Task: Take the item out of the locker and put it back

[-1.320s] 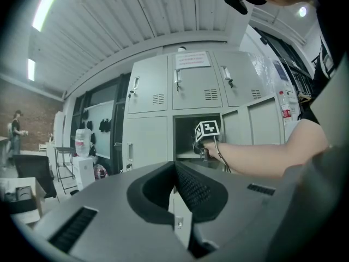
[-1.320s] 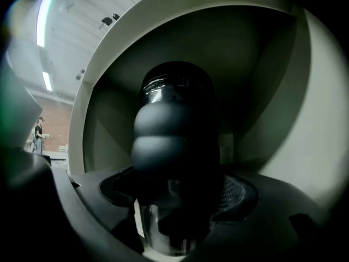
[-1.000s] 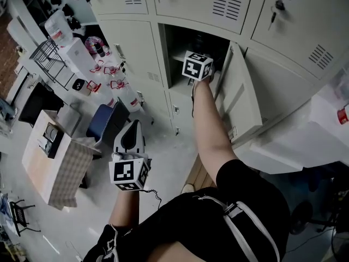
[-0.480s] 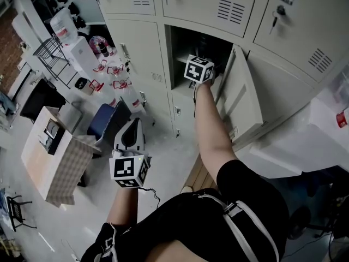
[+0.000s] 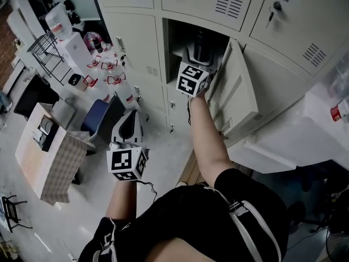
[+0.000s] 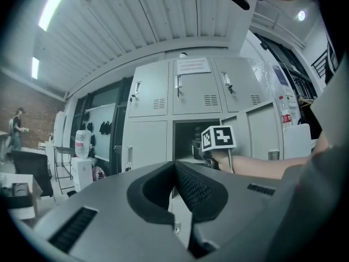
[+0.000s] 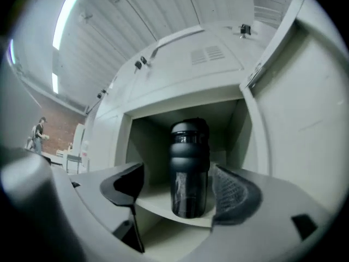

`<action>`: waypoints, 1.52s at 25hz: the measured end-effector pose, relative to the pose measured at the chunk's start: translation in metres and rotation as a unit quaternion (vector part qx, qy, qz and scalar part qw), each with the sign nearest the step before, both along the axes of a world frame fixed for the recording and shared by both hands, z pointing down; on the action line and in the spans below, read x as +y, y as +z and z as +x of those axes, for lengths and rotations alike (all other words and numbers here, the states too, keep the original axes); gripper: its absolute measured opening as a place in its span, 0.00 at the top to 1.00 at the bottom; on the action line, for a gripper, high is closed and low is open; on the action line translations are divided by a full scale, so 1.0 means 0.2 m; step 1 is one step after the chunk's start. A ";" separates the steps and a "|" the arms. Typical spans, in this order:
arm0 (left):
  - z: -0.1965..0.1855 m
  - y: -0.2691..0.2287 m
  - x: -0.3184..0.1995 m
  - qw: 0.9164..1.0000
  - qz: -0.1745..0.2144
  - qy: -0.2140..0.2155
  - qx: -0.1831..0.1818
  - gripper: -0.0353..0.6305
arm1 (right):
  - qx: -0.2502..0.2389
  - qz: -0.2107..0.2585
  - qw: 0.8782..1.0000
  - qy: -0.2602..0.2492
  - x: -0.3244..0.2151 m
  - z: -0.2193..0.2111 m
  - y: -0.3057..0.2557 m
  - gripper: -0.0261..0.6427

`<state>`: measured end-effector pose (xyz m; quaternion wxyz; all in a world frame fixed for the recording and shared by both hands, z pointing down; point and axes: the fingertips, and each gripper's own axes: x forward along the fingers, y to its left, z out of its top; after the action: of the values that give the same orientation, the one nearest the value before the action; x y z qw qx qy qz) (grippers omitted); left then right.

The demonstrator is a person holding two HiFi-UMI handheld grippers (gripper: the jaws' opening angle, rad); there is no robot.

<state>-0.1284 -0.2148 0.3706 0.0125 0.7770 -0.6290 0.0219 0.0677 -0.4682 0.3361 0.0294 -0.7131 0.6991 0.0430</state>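
A dark, ribbed bottle stands upright on the shelf of the open locker compartment; its top shows in the head view. My right gripper is at the compartment's mouth, level with the bottle. Its jaws are closing with the bottle between them, and a gap shows on each side. In the head view the right gripper sits just in front of the bottle. My left gripper hangs low over the floor, away from the lockers, its pads together with nothing held.
The locker door stands swung out to the right of my right arm. Shut lockers surround the open one. On the left are water jugs, a blue chair and a checked table. A person stands far off.
The right gripper has drawn back a little from the compartment, and the bottle's top now shows beyond it. The left gripper has barely moved.
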 end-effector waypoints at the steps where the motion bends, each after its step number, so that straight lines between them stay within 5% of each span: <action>1: 0.00 0.00 0.00 1.000 0.003 0.001 0.003 0.93 | -0.007 0.006 1.000 -0.009 0.07 -0.01 -0.01 0.44; 4: -0.01 -0.02 0.01 1.000 0.010 0.000 0.011 0.93 | -0.025 0.001 0.999 -0.030 0.28 -0.01 0.01 0.90; 5: -0.02 -0.02 0.02 1.000 0.012 0.001 0.012 0.93 | -0.026 -0.004 0.999 -0.043 0.35 -0.02 0.02 0.94; 14: 0.04 0.01 0.12 0.999 0.004 0.029 0.023 0.93 | -0.066 -0.012 0.986 -0.153 0.96 -0.14 0.11 0.94; 38: 0.09 -0.06 0.40 0.998 0.014 0.053 0.008 0.93 | -0.054 -0.026 0.984 -0.165 1.37 -0.17 0.13 0.94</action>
<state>-0.1114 -0.1353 0.3593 0.0052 0.8093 -0.5873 0.0072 0.0343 -0.1936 0.3625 0.0549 -0.5897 0.8055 -0.0189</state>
